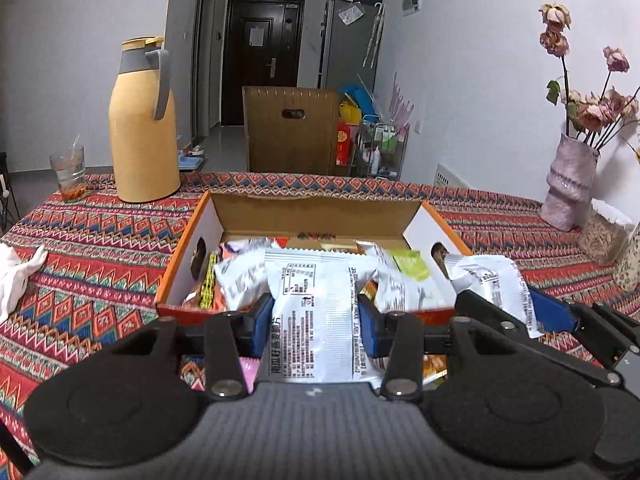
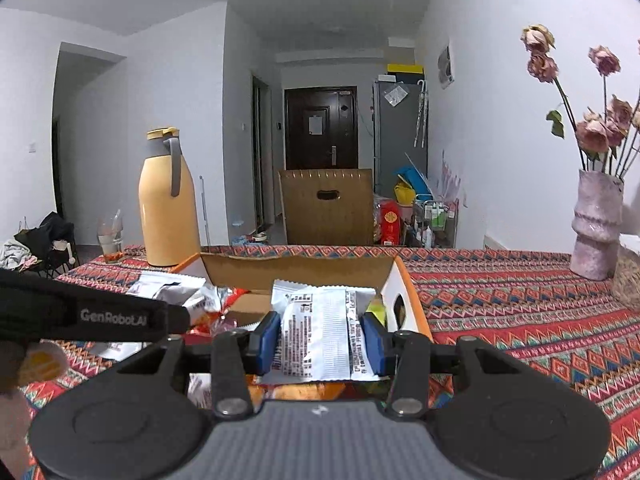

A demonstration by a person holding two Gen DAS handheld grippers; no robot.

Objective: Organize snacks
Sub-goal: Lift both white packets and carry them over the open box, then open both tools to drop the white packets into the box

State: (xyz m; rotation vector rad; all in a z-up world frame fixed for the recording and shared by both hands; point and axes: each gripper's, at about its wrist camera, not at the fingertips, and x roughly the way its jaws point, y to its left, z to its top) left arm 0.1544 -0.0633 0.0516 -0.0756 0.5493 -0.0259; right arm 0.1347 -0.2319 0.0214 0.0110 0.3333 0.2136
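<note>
snack packets [image 1: 316,312] [image 2: 320,340] — both grippers; box [image 1: 180,268] contents — left view

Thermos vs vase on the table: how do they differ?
The thermos is yellow, smooth, lidded, with a grey handle; the vase is pale pink, ribbed, open-topped, with no handle. The thermos stands far left beside a glass; the vase stands far right holding dried roses. Both stand upright on the patterned tablecloth.

White snack packets [image 1: 316,304] crowd the open orange-edged box [image 1: 182,256].
</note>
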